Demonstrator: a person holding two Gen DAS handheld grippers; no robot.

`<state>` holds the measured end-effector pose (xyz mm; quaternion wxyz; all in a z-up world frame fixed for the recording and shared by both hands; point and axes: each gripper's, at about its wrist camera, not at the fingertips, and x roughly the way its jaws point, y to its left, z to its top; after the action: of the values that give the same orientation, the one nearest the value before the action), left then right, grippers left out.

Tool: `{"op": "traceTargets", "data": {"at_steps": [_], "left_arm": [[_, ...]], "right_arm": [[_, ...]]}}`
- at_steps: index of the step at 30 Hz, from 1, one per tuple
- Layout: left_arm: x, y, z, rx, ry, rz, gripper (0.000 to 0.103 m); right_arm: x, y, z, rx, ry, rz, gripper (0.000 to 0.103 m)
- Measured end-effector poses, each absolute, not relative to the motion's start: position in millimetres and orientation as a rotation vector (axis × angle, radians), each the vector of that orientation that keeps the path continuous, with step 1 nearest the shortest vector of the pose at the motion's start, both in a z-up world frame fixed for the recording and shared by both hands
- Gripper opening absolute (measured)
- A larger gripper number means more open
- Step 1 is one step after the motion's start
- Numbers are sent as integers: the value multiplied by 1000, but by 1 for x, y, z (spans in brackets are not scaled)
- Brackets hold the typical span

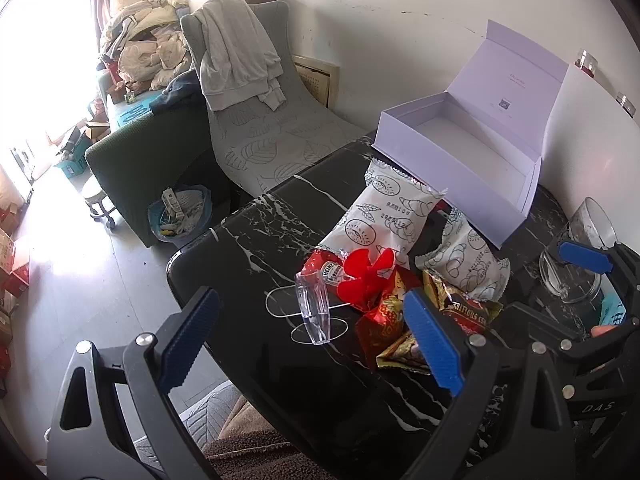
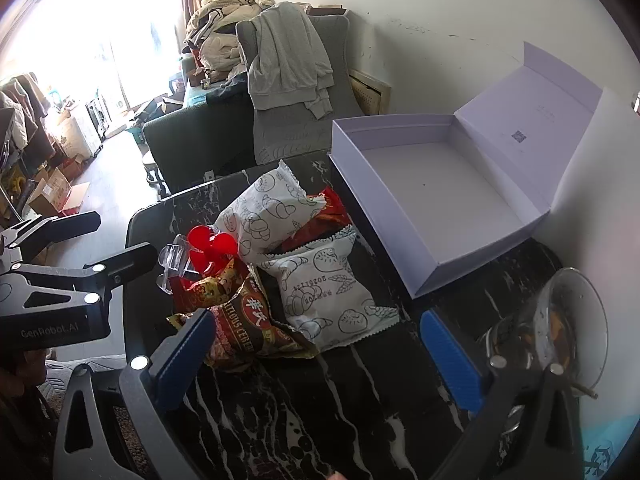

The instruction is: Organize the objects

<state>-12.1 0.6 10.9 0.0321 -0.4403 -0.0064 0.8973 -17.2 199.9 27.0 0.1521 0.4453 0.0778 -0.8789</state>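
With both grippers [image 1: 312, 336] [image 2: 320, 356] spread and empty, pinch one snack [image 2: 248, 332] by its edge, then carry it to the box [image 2: 436, 184].

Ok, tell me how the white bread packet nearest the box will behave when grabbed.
The white bread packet looks puffed with air, so probably light and squashy. Its glossy film may slip or crinkle. It leans on other snacks, so lifting it could shift them.

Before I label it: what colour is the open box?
Pale lilac-white box, inside and out; clearest in the right wrist view.
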Motion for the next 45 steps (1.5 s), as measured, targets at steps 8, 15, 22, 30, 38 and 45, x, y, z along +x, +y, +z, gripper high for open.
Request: {"op": "traceTargets", "data": {"at_steps": [8,15,22,30,38,45], "left_arm": [[-12,1,8,-1357,-37,2749,94],[-12,-1,7,-1370,-57,2743,94],[-9,-2,8,-1361,-47,2755,94],[-8,-4,6,-1371,-57,2749,94],[-10,-5,-2,-1404,-55,2739,94],[-13,-9,-10,-1432,-61,2734,94]], "right_arm": [[-20,202,25,1290,215,-2523,103],[-19,200,26,1280,228,-2527,103],[-16,197,27,1266,238,-2527,103],[-14,194,26,1265,242,-2512,103],[-14,190,21,1278,246,-2482,103],[-15,185,14,1291,248,-2444,103]]}}
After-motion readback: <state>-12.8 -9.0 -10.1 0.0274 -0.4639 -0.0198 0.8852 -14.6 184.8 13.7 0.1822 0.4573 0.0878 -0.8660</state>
